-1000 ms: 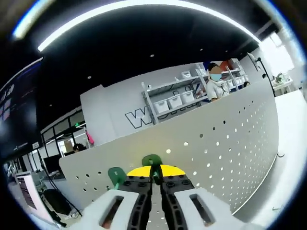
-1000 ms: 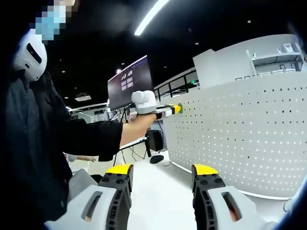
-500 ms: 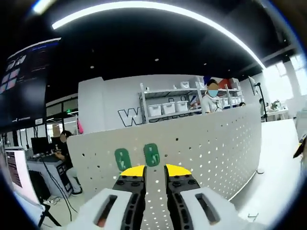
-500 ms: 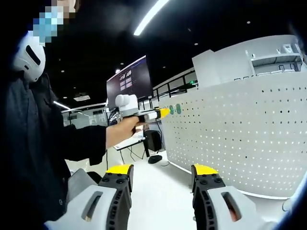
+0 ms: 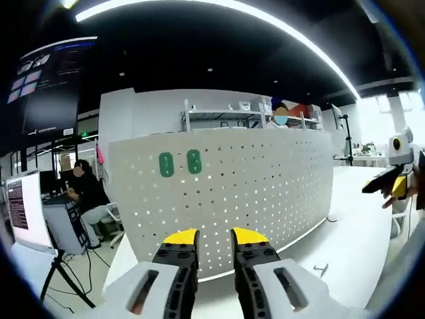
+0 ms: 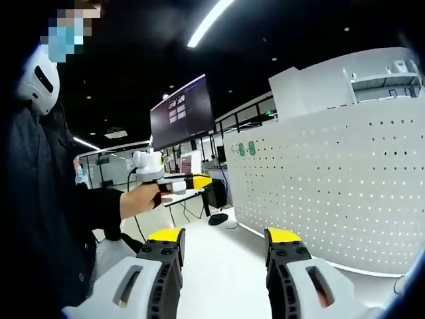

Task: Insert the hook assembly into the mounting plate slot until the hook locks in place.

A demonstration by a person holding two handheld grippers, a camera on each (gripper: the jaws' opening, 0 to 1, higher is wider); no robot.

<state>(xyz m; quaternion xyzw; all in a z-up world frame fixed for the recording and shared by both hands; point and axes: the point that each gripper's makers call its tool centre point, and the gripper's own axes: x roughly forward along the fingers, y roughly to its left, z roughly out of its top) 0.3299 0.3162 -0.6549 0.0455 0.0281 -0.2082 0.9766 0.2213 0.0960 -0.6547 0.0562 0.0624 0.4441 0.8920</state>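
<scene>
**Two green hooks sit on the pegboard, straight ahead of my left hand-held gripper**

In the left gripper view my left hand-held gripper (image 5: 215, 237) points almost square at the white perforated mounting plate (image 5: 265, 193). The two green hook assemblies (image 5: 179, 163) sit side by side high on that plate, up and slightly left of my jaw line, well apart from the yellow tips. Each hook's long axis runs up the plate, as far as I can tell at this size. The jaws stand a little apart and hold nothing.

My right hand-held gripper (image 6: 226, 236) is wide open and empty. From the right gripper view the same green hooks (image 6: 247, 149) lie far up the curved plate (image 6: 345, 179), near its left end, with the left hand-held gripper (image 6: 178, 183) in the person's hand (image 6: 139, 199) between me and them. So I judge the left one nearer to the hooks.

Both hooks look seated on the plate; whether they are locked I cannot tell. Any check or push would go forward and upward along the left jaws' axis.
</scene>
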